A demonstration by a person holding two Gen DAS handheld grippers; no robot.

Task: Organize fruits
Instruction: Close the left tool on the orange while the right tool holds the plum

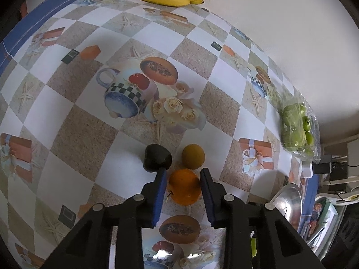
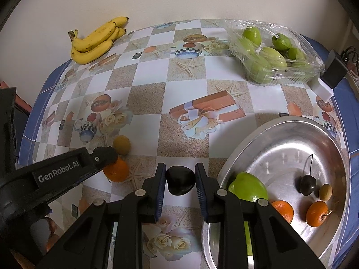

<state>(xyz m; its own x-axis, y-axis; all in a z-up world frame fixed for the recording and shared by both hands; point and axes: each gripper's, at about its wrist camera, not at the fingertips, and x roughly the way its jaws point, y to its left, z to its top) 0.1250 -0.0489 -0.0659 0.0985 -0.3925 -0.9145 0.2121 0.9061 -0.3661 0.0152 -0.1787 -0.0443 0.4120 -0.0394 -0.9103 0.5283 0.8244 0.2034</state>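
Observation:
In the left wrist view my left gripper [image 1: 183, 174] is open around an orange mandarin [image 1: 184, 187] on the tablecloth; the pads stand a little apart from its sides. A dark cherry [image 1: 157, 158] and a small tan fruit [image 1: 193, 156] lie just beyond. In the right wrist view my right gripper [image 2: 180, 172] is open around the same dark cherry [image 2: 179, 180]. The left gripper [image 2: 105, 157] shows at the left over the mandarin [image 2: 117, 170], beside the tan fruit [image 2: 121, 144]. A metal bowl [image 2: 280, 134] at the right holds a green fruit [image 2: 248, 187], two mandarins, a cherry and a tan fruit.
A bunch of bananas [image 2: 96, 40] lies at the far left by the wall. A clear plastic pack of green fruits [image 2: 273, 53] sits at the far right. A black adapter [image 2: 335, 71] and white block are at the table's right edge. The bowl's rim [image 1: 289, 199] shows at the right.

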